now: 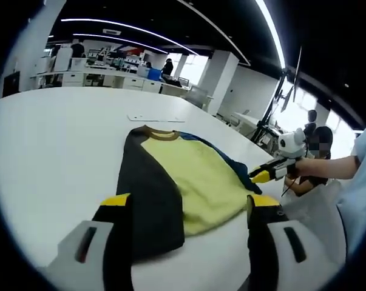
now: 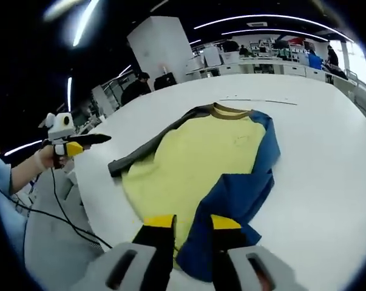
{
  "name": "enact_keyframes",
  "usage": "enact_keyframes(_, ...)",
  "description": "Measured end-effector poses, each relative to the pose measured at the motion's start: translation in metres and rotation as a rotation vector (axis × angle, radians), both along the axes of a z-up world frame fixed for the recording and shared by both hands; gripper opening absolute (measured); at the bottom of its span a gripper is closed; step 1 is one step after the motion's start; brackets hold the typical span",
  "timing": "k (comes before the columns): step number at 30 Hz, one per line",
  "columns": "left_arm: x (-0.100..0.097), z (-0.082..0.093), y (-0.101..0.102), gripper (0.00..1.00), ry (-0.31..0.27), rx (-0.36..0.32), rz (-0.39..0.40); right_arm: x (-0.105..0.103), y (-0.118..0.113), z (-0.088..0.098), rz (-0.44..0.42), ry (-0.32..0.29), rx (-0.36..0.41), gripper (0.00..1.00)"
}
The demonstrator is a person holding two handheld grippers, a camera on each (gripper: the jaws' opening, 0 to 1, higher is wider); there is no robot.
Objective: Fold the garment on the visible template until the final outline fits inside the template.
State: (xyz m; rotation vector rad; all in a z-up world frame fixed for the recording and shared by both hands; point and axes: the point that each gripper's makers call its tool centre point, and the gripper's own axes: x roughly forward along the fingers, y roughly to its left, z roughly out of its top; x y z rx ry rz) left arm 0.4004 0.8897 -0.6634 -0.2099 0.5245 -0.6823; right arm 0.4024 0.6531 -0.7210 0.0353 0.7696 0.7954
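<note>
In the left gripper view, the left gripper (image 1: 187, 203) has its two yellow-tipped jaws spread wide apart, holding nothing. Between and just beyond them lies the garment (image 1: 176, 182), a sweater with a pale yellow front, on the white table (image 1: 55, 151). The left jaw sits over the dark grey sleeve (image 1: 147, 194), which is folded down along that side of the yellow panel; the right jaw stands just past the hem on the other side. Further out from the jaws is the brown collar (image 1: 160, 134), and beyond it a thin pale strip (image 1: 155, 119) lies flat on the table. To the right of the jaws, the right gripper (image 1: 260, 176) comes in, held by a person's hand (image 1: 304, 167), its yellow tip at the garment's blue edge.

In the right gripper view, the right gripper (image 2: 192, 223) has its jaws set a narrow gap apart; the blue sleeve (image 2: 231, 206) lies directly under and between them, and I cannot tell whether they pinch it. The yellow body spreads out ahead of the jaws, with the grey sleeve on the far left side and the collar at the far end. Well to the left of the jaws, off the table edge, the left gripper is held in a hand (image 2: 46, 159), its jaws' state unclear from here.
</note>
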Motion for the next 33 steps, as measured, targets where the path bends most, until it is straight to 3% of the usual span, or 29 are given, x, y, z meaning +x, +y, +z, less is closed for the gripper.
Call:
enact_keyframes(4,-0.001,-0.001,-0.001,0.74,0.004,-0.001,-0.003,-0.004,-0.004,0.006,0.0,-0.035,0.022,0.5)
enact_keyframes(9,-0.001,-0.001,-0.003,0.74,0.003,-0.007,-0.005,-0.008,-0.012,0.003,0.012,-0.056,0.011,0.82)
enact_keyframes(15,-0.006,-0.003,-0.01,0.74,0.01,-0.014,-0.021,-0.01,-0.027,0.006,-0.04,-0.062,0.028,0.91)
enact_keyframes(25,-0.011,-0.01,-0.015,0.74,0.03,-0.018,-0.036,-0.017,-0.053,-0.004,-0.098,-0.035,-0.001,0.85)
enact_keyframes(29,-0.011,-0.011,-0.014,0.73,0.034,-0.022,-0.029,-0.013,-0.06,-0.008,-0.151,-0.013,0.016,0.73)
enact_keyframes(33,-0.011,-0.012,-0.013,0.73,0.036,-0.026,-0.025,0.0,-0.071,-0.017,-0.203,-0.036,-0.038,0.56)
